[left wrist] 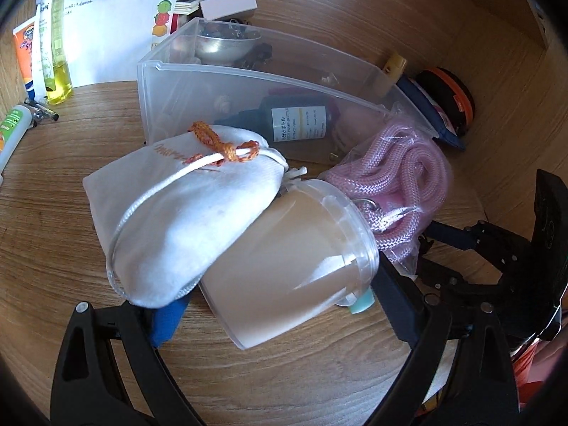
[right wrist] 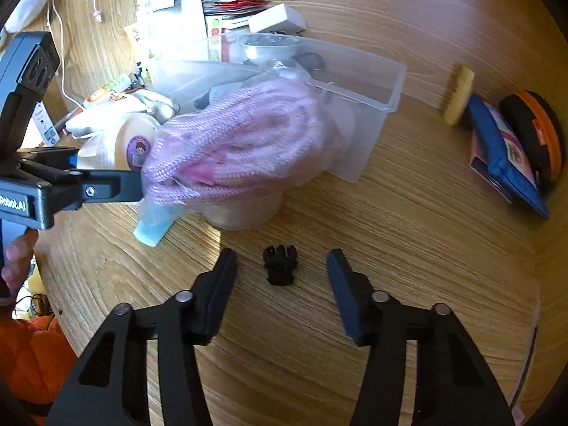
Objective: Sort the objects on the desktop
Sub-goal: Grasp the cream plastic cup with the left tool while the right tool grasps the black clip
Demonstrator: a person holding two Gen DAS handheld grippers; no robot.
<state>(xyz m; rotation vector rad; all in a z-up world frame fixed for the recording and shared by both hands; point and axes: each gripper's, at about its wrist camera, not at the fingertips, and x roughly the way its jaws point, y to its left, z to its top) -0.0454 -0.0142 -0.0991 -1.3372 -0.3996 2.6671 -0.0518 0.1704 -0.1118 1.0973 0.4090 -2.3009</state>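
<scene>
The right gripper (right wrist: pixel 282 273) hangs low over the wooden desk (right wrist: pixel 408 230), its jaws apart with a small black claw clip (right wrist: pixel 280 264) lying on the wood between the fingertips — neither pad touches it.

Just beyond the clip, the left gripper (left wrist: pixel 269 301) is clamped on a clear plastic cup (left wrist: pixel 284 266) held tilted on its side, rim toward the right in the left wrist view. A white drawstring pouch (left wrist: pixel 184 220) with an orange cord (left wrist: pixel 223 145) is draped over the cup, and a pale blue tube (right wrist: pixel 152 229) pokes out below it. Pressed against the cup's rim is a clear bag of pink braided rope (left wrist: pixel 401 184). A hand (right wrist: pixel 16 259) grips the left tool at the edge of the right wrist view.

Behind this cluster stands a clear plastic storage bin (left wrist: pixel 248 85) holding a dark pump bottle (left wrist: pixel 294 124) and a metal bowl (left wrist: pixel 220 44).

Farther off to the right lie a yellow stick (right wrist: pixel 458 94), a blue booklet (right wrist: pixel 504 156) and a black-and-orange round case (right wrist: pixel 536 131). To the far left are papers (left wrist: pixel 106 17), a yellow bottle (left wrist: pixel 58 53) and an orange sunscreen tube (left wrist: pixel 26 53).
</scene>
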